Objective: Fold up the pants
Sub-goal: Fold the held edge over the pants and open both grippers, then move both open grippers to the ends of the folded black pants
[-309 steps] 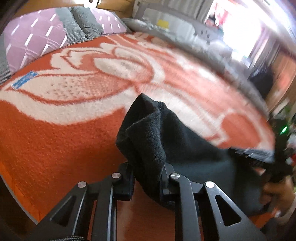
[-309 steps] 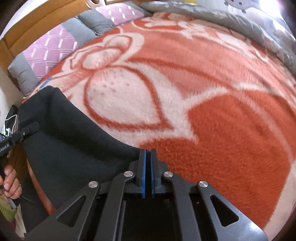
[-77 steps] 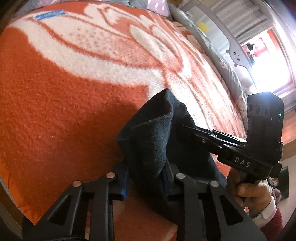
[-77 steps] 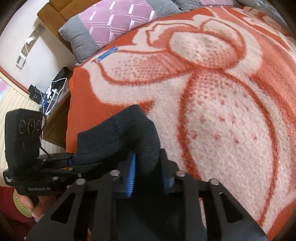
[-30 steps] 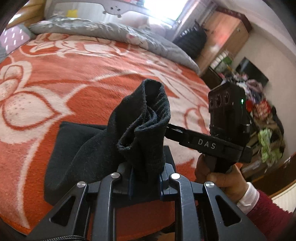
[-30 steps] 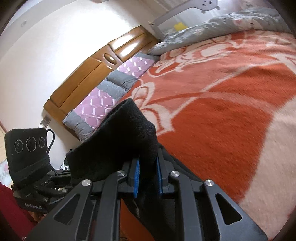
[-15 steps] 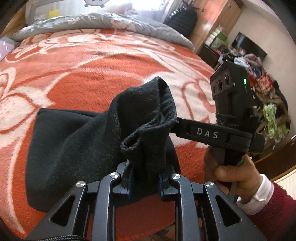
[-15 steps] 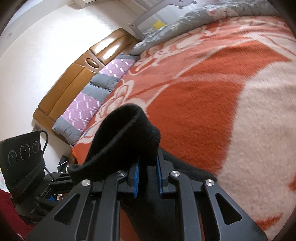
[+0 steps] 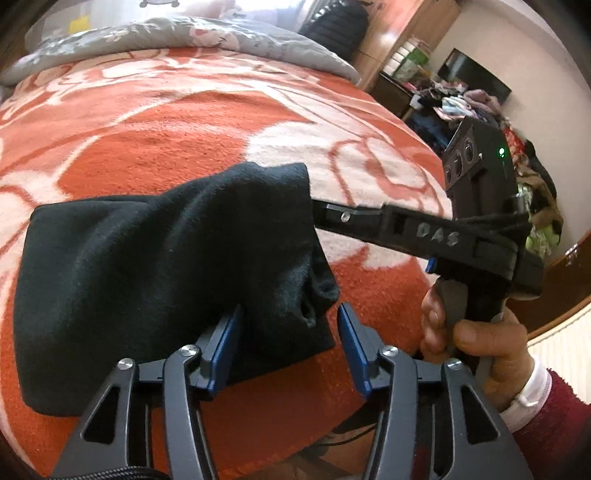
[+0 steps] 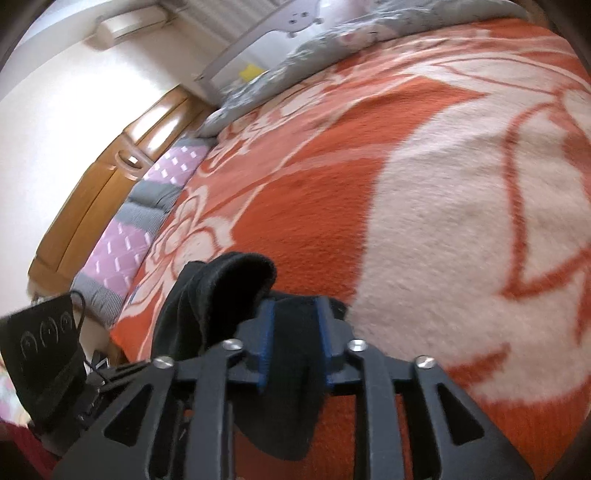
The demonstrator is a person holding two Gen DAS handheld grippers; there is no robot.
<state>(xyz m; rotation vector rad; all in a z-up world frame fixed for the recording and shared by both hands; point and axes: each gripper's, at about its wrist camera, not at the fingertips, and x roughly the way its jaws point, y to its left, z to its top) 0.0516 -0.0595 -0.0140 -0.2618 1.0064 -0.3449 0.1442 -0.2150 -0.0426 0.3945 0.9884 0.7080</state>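
Observation:
Black pants (image 9: 140, 266) lie folded over on the orange and white blanket (image 9: 184, 133), near the bed's front edge. My left gripper (image 9: 288, 334) is opening. The folded edge lies loose between its blue pads (image 9: 351, 339), with a gap on the right side. My right gripper (image 9: 369, 218) comes in from the right, its tips hidden under the fold. In the right wrist view the pants (image 10: 221, 288) bulge left of the right gripper (image 10: 293, 334). That gripper is also opening, with black cloth between its pads.
A grey quilt (image 9: 166, 33) runs along the bed's far side. Purple pillows (image 10: 147, 206) and a wooden headboard (image 10: 99, 181) are at the left. A person's hand (image 9: 476, 332) holds the right gripper. Piled clothes (image 9: 461, 103) and a cabinet stand beyond the bed.
Both grippers have spread their jaws and let go of the pants' fold. The raised cloth has dropped flat onto the layer below, and both grippers have come lower.

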